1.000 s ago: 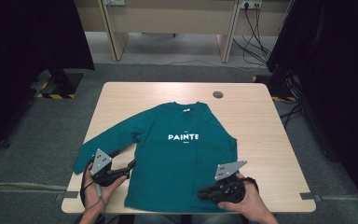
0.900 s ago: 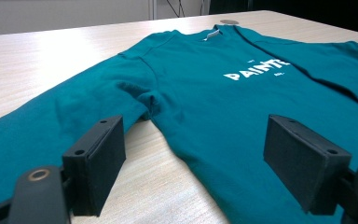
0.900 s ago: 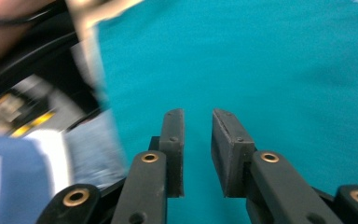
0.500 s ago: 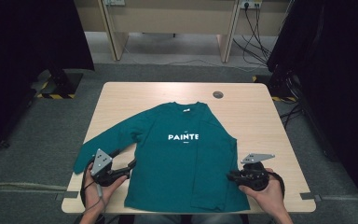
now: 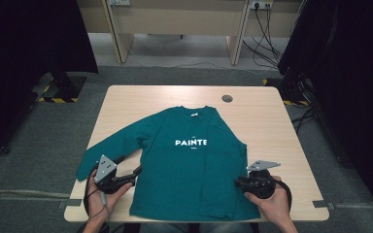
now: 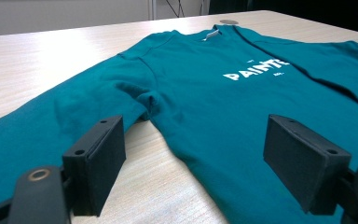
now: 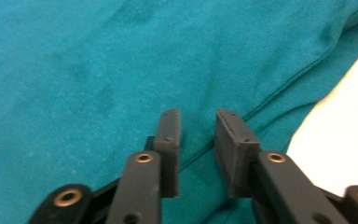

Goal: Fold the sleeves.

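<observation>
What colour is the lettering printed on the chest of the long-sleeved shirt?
White, on the teal long-sleeved shirt; the lettering shows best in the left gripper view.

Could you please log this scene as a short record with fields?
garment: teal long-sleeved shirt, flat, print facing up
print: white PAINTE lettering
sleeves: one spread out at the left, the other folded over the body
surface: wooden table
left hand-held gripper: jaws wide open, over the shirt's left edge
right hand-held gripper: narrow gap, nothing clamped, over the right hem
</observation>
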### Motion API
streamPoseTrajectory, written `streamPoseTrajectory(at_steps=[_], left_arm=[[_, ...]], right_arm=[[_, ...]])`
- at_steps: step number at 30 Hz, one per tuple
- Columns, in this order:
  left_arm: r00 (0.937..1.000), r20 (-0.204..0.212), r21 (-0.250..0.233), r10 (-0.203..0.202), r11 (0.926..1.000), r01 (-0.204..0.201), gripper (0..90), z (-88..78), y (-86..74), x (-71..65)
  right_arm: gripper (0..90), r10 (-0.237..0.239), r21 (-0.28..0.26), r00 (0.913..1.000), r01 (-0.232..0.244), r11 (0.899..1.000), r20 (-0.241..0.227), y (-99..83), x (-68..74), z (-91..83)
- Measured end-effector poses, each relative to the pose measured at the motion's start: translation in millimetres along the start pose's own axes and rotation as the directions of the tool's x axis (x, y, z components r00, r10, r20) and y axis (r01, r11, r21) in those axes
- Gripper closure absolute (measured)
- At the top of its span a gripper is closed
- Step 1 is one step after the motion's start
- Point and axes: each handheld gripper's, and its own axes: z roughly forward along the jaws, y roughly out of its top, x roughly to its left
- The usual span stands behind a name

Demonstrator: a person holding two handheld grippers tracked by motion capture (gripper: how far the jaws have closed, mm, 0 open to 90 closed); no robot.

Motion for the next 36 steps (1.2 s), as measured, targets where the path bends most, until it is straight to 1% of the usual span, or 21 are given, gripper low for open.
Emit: streamPoseTrajectory(at_steps=[3, 5, 7, 8, 9, 11, 12, 14, 15, 16, 18, 20, 21, 24, 25, 29, 32, 36], left_arm=[[1.0000, -0.001, 0.001, 0.003, 1.0000, -0.003, 20.2, 0.0, 0.0, -0.3], [1.0000, -0.001, 0.001, 0.002, 1.0000, -0.002, 20.2, 0.0, 0.0, -0.2], [1.0000, 0.000, 0.000, 0.001, 1.0000, -0.001, 20.2, -0.1, 0.0, -0.1], [1.0000, 0.000, 0.000, 0.000, 1.0000, 0.000, 20.2, -0.1, 0.0, 0.0], [1.0000, 0.000, 0.000, 0.001, 1.0000, -0.001, 20.2, -0.2, 0.0, 0.1], [1.0000, 0.000, 0.001, 0.000, 1.0000, 0.000, 20.2, 0.2, 0.1, 0.0], [1.0000, 0.000, 0.003, 0.001, 1.0000, -0.001, 20.2, 0.4, 0.2, -0.1], [1.0000, 0.000, 0.004, 0.005, 1.0000, -0.005, 20.2, 0.2, 0.1, -0.3], [1.0000, 0.001, 0.001, 0.004, 1.0000, -0.004, 20.2, -0.1, 0.0, -0.3], [1.0000, 0.000, -0.001, 0.004, 1.0000, -0.004, 20.2, -0.3, -0.1, -0.2], [1.0000, 0.001, 0.000, 0.000, 1.0000, 0.000, 20.2, 0.0, 0.0, 0.1], [1.0000, 0.001, 0.004, 0.003, 1.0000, -0.003, 20.2, 0.4, 0.2, -0.2], [1.0000, 0.000, 0.005, 0.006, 1.0000, -0.006, 20.2, 0.4, 0.2, -0.3], [1.0000, 0.000, 0.001, 0.005, 1.0000, -0.005, 20.2, -0.1, 0.0, -0.4], [1.0000, 0.000, 0.000, 0.003, 1.0000, -0.003, 20.2, -0.1, 0.0, -0.3], [1.0000, 0.001, 0.005, 0.001, 1.0000, -0.001, 20.3, 0.5, 0.2, -0.2], [1.0000, 0.003, 0.005, 0.008, 1.0000, -0.008, 20.3, 0.6, 0.3, -0.7], [1.0000, 0.003, 0.000, 0.002, 1.0000, -0.002, 20.3, 0.3, 0.1, -0.4]], right_arm=[[85.1, -0.012, 0.003, 0.9999, 0.012, 1.000, 0.000, -0.4, 1.8, -0.8], [86.7, -0.013, 0.006, 0.9999, 0.013, 1.000, -0.001, 0.2, 2.1, -1.0], [87.8, -0.004, 0.008, 1.0000, 0.004, 1.000, -0.007, 0.5, 1.0, -1.5], [90.0, 0.004, 0.007, 0.9999, -0.004, 1.000, -0.013, 0.5, 0.4, -2.2], [90.0, 0.010, -0.002, 0.9997, -0.010, 1.000, -0.022, 0.5, -0.3, -3.5], [90.0, 0.008, -0.005, 0.9997, -0.008, 1.000, -0.023, 0.7, -1.0, -6.3], [90.0, 0.002, 0.000, 0.9999, -0.002, 1.000, -0.013, 0.9, -0.3, -7.1], [90.0, -0.005, 0.011, 0.9996, 0.006, 1.000, -0.028, 0.5, 1.0, -6.9], [88.5, -0.018, 0.004, 0.9993, 0.018, 1.000, -0.033, 0.1, 2.6, -7.5], [86.0, -0.030, 0.000, 0.9983, 0.030, 1.000, -0.050, -0.2, 4.7, -8.6], [81.9, -0.048, -0.012, 0.9929, 0.047, 0.999, -0.109, -1.2, 9.2, -11.1], [78.3, -0.067, -0.009, 0.9904, 0.066, 0.998, -0.121, -2.3, 13.3, -12.4], [76.4, -0.074, -0.011, 0.9900, 0.073, 0.997, -0.120, -2.7, 14.6, -12.7], [71.8, -0.081, -0.014, 0.9889, 0.080, 0.997, -0.124, -2.5, 16.6, -10.9], [70.6, -0.088, -0.012, 0.9864, 0.087, 0.996, -0.139, -2.5, 17.9, -10.0], [69.0, -0.139, -0.021, 0.9722, 0.137, 0.990, -0.188, -4.0, 28.8, -13.4], [69.6, -0.155, -0.019, 0.9671, 0.154, 0.988, -0.202, -5.7, 33.0, -12.9], [70.4, -0.167, 0.011, 0.9649, 0.173, 0.985, -0.203, -8.3, 33.6, -7.2]])
